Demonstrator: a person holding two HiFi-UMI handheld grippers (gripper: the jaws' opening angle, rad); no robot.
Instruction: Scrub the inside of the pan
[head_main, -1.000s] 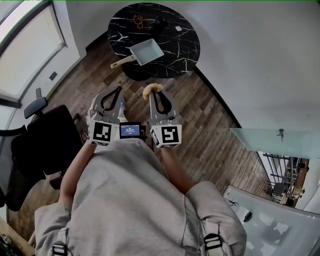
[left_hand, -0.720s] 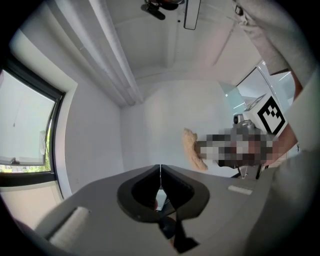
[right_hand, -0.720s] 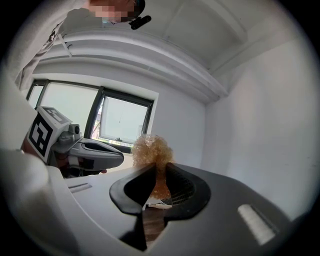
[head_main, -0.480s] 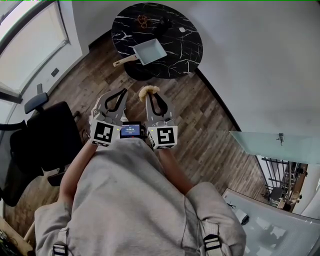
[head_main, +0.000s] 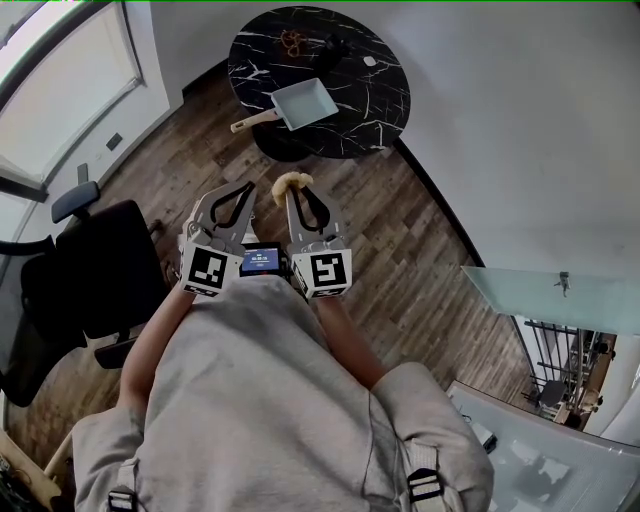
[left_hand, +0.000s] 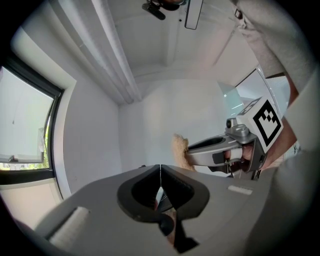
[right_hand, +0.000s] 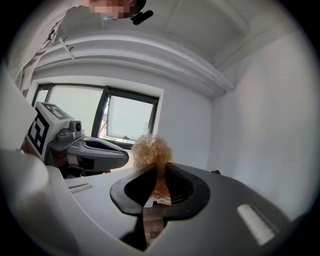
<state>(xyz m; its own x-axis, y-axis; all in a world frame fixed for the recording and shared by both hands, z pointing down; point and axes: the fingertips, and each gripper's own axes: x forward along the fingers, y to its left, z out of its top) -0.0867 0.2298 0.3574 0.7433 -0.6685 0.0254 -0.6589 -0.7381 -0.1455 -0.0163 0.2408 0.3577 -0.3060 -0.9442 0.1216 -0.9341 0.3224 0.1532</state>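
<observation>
Scrubber first: my right gripper (right_hand: 159, 169) is clamped on a tan mesh scrub pad (right_hand: 151, 150), w/ the puff sticking out past the tips. Left gripper (left_hand: 160, 169) has its jaws pressed together w/ nothing between them. In the head view both sit side by side just in front of my chest, right gripper (head_main: 292, 190) w/ scrub pad (head_main: 290, 181) at its tip, left gripper (head_main: 245, 188) just beside it.

The pan (head_main: 305, 103) is straight ahead and well apart from both tips, on the round black marble table (head_main: 385, 120). It's a pale rectangular pan, mouth up, looks empty. Long axis runs diagonally: handle (head_main: 254, 121) points back toward me and to my left, w/ its end near the table rim. So I judge the left gripper has the shorter line to the handle for steadying, and the right goes over the near wall and down into the pan.

Room: bare wood floor (head_main: 400, 250) between me and the table, nothing in the path. Black chair (head_main: 100, 270) is off to my left, white wall (head_main: 520, 120) to the right. Some small items (head_main: 293, 40) sit on the table's far side, apart from the pan; can't tell what they are. Pan sits toward the near rim, so hard strokes could shove it off the edge.
</observation>
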